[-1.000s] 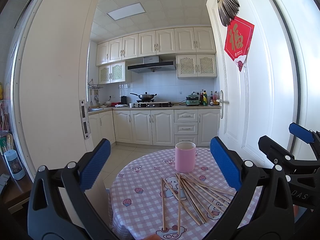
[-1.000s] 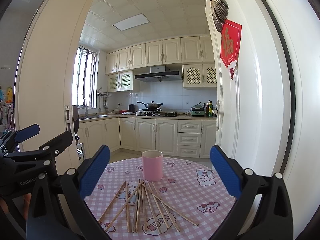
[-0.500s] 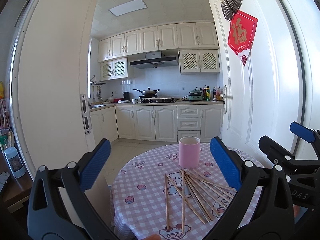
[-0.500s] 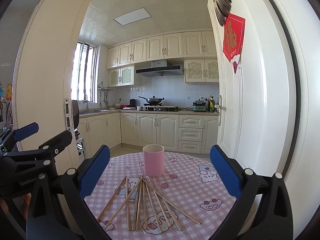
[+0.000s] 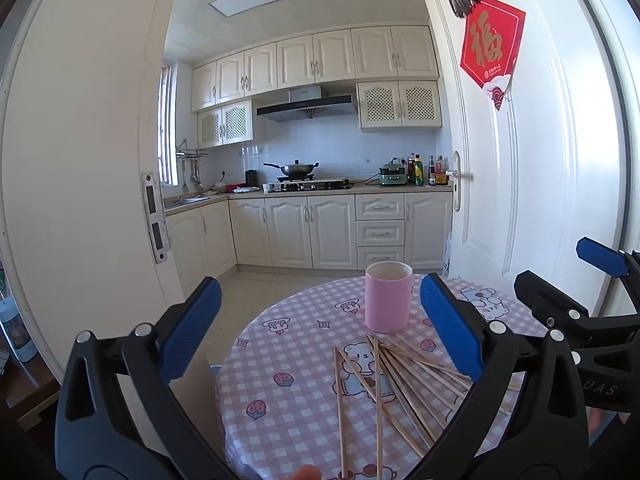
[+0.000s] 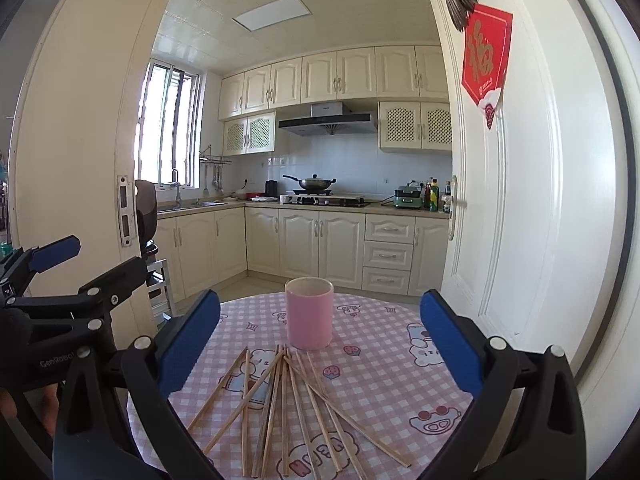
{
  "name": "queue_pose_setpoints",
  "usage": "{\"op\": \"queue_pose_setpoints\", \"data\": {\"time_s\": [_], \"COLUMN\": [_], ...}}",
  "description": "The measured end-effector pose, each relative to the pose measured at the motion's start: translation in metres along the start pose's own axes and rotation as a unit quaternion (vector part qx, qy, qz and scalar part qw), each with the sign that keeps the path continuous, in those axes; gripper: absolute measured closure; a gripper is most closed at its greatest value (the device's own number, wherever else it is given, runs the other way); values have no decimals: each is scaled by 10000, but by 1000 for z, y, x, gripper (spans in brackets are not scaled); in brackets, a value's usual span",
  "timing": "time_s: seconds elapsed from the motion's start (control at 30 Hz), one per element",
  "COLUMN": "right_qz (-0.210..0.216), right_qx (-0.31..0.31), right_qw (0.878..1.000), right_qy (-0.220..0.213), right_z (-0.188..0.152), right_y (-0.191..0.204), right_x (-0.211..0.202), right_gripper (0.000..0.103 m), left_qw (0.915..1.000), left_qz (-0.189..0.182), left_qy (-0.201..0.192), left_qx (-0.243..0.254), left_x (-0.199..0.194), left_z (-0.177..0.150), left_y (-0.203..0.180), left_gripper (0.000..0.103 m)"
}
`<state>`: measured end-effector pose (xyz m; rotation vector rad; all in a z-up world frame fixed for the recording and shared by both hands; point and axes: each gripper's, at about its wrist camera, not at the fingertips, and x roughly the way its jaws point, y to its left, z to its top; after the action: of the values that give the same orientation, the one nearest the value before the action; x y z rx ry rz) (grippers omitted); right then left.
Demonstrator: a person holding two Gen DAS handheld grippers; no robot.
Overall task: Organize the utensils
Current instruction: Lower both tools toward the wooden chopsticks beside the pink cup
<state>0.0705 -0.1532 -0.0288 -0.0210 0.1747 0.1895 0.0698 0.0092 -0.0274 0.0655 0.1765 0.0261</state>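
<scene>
Pink cup (image 6: 309, 313): upright, empty, on counter (image 6: 400, 384). Wooden chopsticks (image 6: 288, 404): loose, fanned flat just before cup, overlapping.

Bright daylight, mostly from the kitchen window (image 6: 168, 128); ceiling light panel (image 6: 272, 12) looks unlit or washed out. Door (image 5: 520, 160) glares white. Strong fisheye bending and dark vignette at edges. Sharp focus, soft shadows on tabletop (image 6: 380, 360).

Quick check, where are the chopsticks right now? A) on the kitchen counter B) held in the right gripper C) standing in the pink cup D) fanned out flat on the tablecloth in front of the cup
D: the chopsticks lie spread flat on the checked tablecloth in front of the pink cup; the right gripper and left gripper are both open and hold nothing.
</scene>
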Motion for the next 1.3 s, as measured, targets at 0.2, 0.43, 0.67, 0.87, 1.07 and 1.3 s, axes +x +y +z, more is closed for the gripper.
{"op": "queue_pose_setpoints", "data": {"time_s": [0.2, 0.43, 0.67, 0.87, 1.07, 1.3], "right_qz": [5, 34, 137, 218, 598, 978], "right_qx": [102, 251, 146, -260, -324, -454], "right_qw": [9995, 9964, 9813, 9661, 9496, 9303], "right_qy": [291, 807, 1914, 2558, 3060, 3507], "right_z": [-3, -12, -43, -67, -75, -82], "right_y": [-6, -20, -39, -46, -59, -67], "right_x": [28, 64, 112, 145, 164, 172], "right_gripper": [7, 7, 8, 29, 40, 45], "left_qw": [9988, 9859, 9497, 9272, 9108, 9014], "left_qz": [-103, -345, -246, -453, -733, -727], "left_qy": [472, 1560, 3031, 3670, 4009, 4220], "left_qx": [-103, -496, -746, -594, -656, -646], "left_x": [35, 93, 164, 198, 221, 234], "left_z": [-2, -20, -65, -92, -108, -118], "left_y": [2, 28, 48, 37, 27, 21], "left_gripper": [6, 6, 6, 6, 22, 45]}}
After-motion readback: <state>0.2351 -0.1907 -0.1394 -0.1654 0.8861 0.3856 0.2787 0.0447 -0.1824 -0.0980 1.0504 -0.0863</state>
